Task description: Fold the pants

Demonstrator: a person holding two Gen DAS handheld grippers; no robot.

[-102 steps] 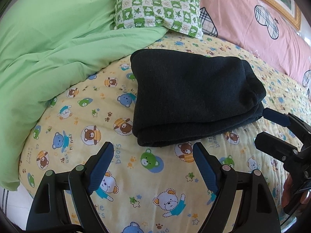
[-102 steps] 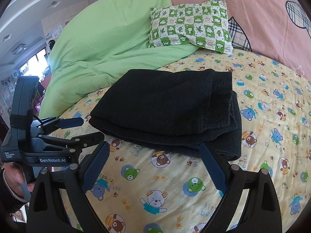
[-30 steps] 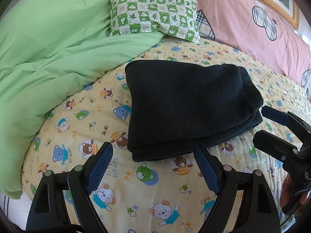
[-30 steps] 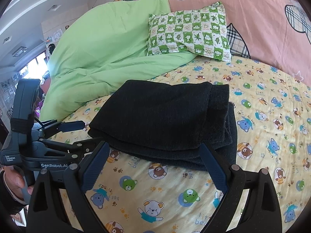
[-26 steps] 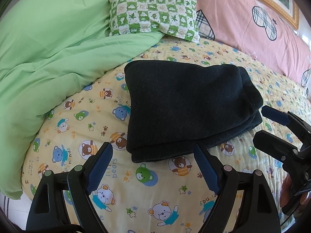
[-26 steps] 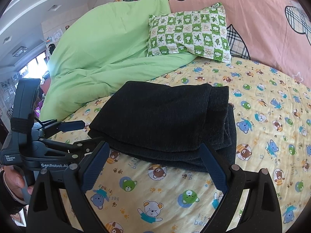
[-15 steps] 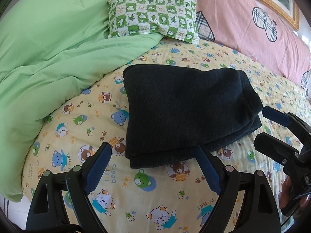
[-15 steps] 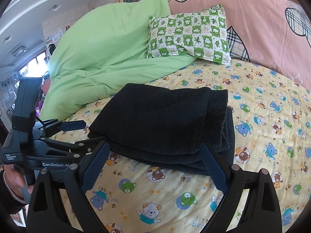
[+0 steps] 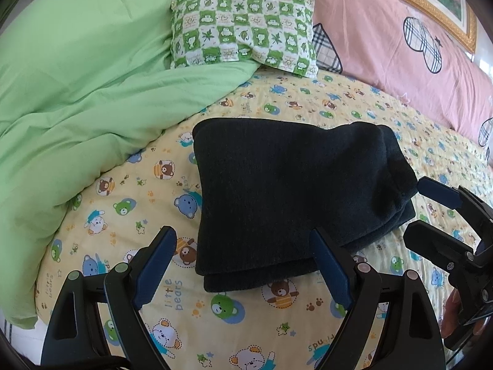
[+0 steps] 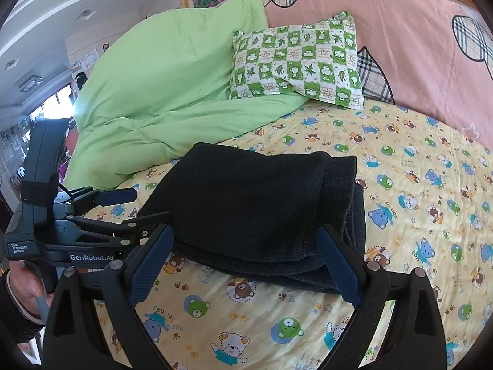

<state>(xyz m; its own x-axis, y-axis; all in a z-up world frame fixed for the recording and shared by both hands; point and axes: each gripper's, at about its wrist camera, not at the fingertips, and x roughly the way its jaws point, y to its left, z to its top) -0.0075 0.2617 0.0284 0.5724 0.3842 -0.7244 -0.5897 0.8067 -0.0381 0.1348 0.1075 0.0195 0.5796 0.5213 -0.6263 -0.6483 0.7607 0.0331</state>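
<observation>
The dark pants (image 9: 286,191) lie folded in a thick stack on the yellow bear-print bed sheet (image 9: 148,203); they also show in the right wrist view (image 10: 255,209). My left gripper (image 9: 243,265) is open and empty, just in front of the stack's near edge. My right gripper (image 10: 243,262) is open and empty, just short of the stack's near side. Each gripper shows in the other's view: the right one (image 9: 431,212) beside the stack's right end, the left one (image 10: 123,206) at its left.
A green duvet (image 9: 80,92) is heaped on the left of the bed. A green-and-white checked pillow (image 9: 243,27) lies behind the pants against a pink headboard cover (image 9: 385,37). The sheet's edge drops off at the lower left.
Both grippers have drawn slightly closer and lower toward the folded pants, which now sit lower in both views. The pants have not moved, and both grippers stay open.
</observation>
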